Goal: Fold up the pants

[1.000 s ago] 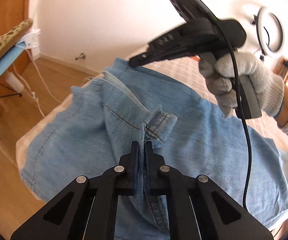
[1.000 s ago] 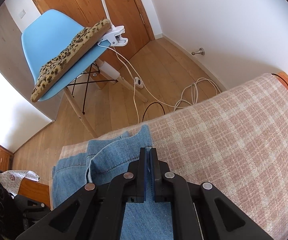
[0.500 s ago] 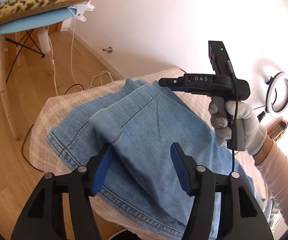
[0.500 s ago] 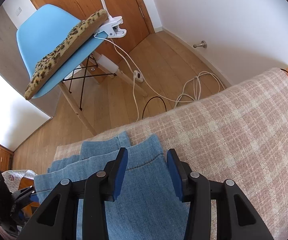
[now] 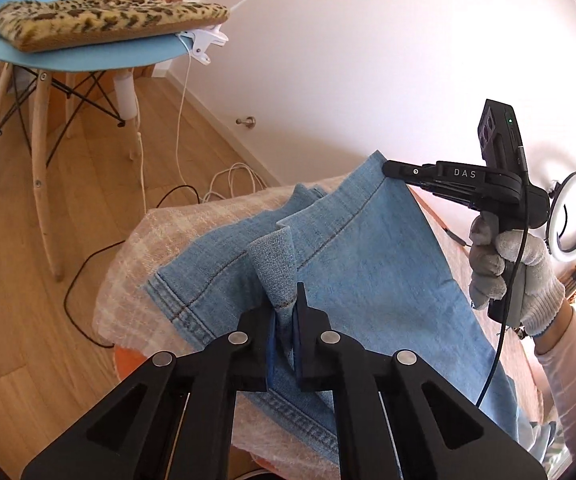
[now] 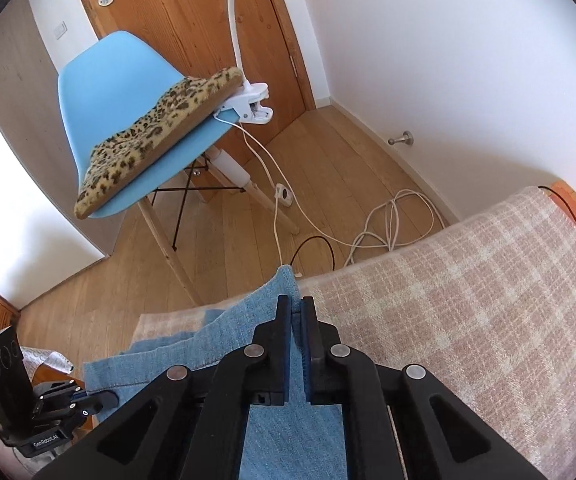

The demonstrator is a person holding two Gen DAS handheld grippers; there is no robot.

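Light blue denim pants (image 5: 360, 256) lie folded on a pink plaid-covered surface (image 5: 160, 232). My left gripper (image 5: 286, 312) is shut on a raised fold of the near hem edge. My right gripper (image 6: 295, 312) is shut on the far corner of the pants (image 6: 248, 320); it also shows in the left wrist view (image 5: 392, 169), held by a gloved hand, pinching that corner above the surface. Both pinched edges are lifted slightly. The left gripper body shows at the lower left of the right wrist view (image 6: 48, 412).
A blue chair (image 6: 128, 92) with a leopard cushion (image 6: 160, 120) and a clamped white lamp (image 6: 252, 104) stands on the wooden floor beyond the surface's end. Cables (image 6: 388, 224) lie on the floor. A wooden door (image 6: 192, 8) and a ring light (image 5: 572, 216) are behind.
Both grippers let go of the pants and opened half a second ago; now both have shut again on the top layer's edge, left on the near hem, right on the far corner.
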